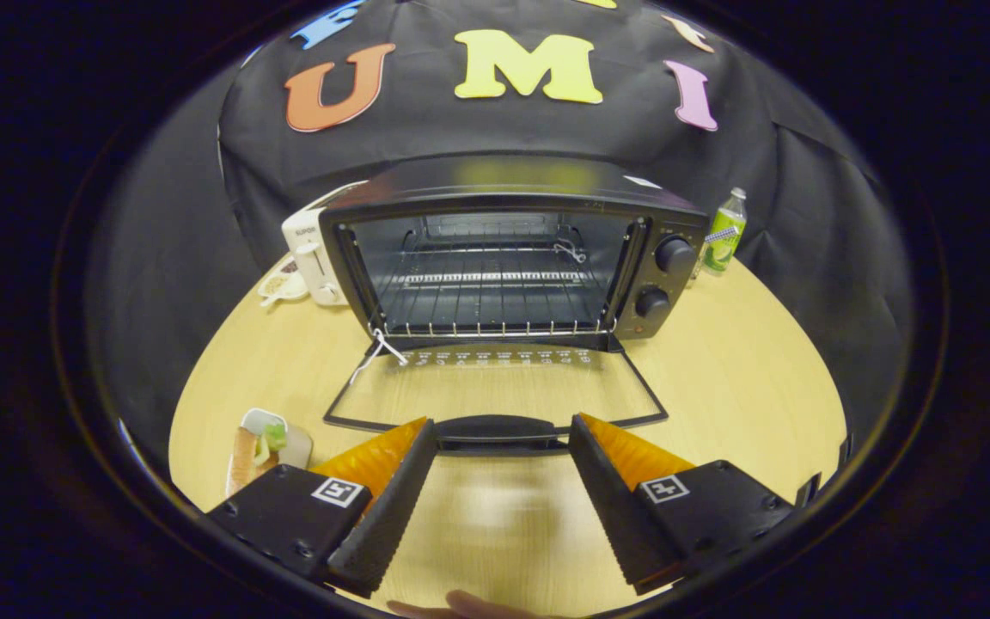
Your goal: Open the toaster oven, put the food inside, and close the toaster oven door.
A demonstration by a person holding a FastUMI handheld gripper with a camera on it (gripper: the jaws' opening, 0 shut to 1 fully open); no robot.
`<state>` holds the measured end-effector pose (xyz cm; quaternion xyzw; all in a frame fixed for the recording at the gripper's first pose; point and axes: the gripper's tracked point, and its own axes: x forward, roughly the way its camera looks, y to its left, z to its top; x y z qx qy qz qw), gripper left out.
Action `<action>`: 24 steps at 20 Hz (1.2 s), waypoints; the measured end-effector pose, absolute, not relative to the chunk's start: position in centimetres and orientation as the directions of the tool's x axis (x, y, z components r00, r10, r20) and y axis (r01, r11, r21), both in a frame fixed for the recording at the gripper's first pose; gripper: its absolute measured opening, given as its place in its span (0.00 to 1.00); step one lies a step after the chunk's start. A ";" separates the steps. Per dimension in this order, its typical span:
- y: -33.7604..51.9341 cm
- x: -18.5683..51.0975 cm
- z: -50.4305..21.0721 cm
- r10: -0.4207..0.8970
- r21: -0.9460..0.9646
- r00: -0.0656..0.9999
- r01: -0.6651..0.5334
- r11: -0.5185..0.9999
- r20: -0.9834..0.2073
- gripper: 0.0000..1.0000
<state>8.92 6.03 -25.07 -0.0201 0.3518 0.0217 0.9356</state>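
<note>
Two fingers (392, 507) of our gripper (502, 438) reach forward over the pale wooden worktop (744, 361), spread wide and holding nothing; each is black with an orange outer face and a square marker on its base. Below them, nearest to us, we see a bit of a hand (461, 606) at the worktop's near edge; between the fingers there is only bare wood, a little blurred.

Just at the fingertips lies the black door handle (499, 430) of the toaster oven (512, 258); it spans the gap between the two tips, and we cannot tell whether either tip touches it. The glass door (495, 387) is swung fully down and lies flat, so the wood shows through it; a white string (379, 351) hangs at its left hinge corner. Left of the left finger, well clear of the door, sits a small plate (293, 447) carrying the food (247, 456), a long tan piece with something green beside it; the finger's base stands between us and part of that plate.

Beyond the door the oven cavity stands open, with a wire rack (495, 297) across it and two black knobs (674, 254) on the right panel. Behind the oven's left side we see a white toaster (306, 254) and a small dish (282, 284), both partly hidden by it; near the right side stands a green bottle (725, 232).
</note>
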 end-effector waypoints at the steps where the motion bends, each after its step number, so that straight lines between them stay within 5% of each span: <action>1: 6.5 8.7 -24.6 0.048 -0.003 0.754 -0.066 0.998 -0.656 1.00; 13: 16.8 2.5 -24.8 0.565 0.521 0.418 -0.225 0.823 -0.711 0.95; 24: 21.7 0.0 -27.1 0.718 0.689 0.176 -0.204 0.696 -0.673 0.76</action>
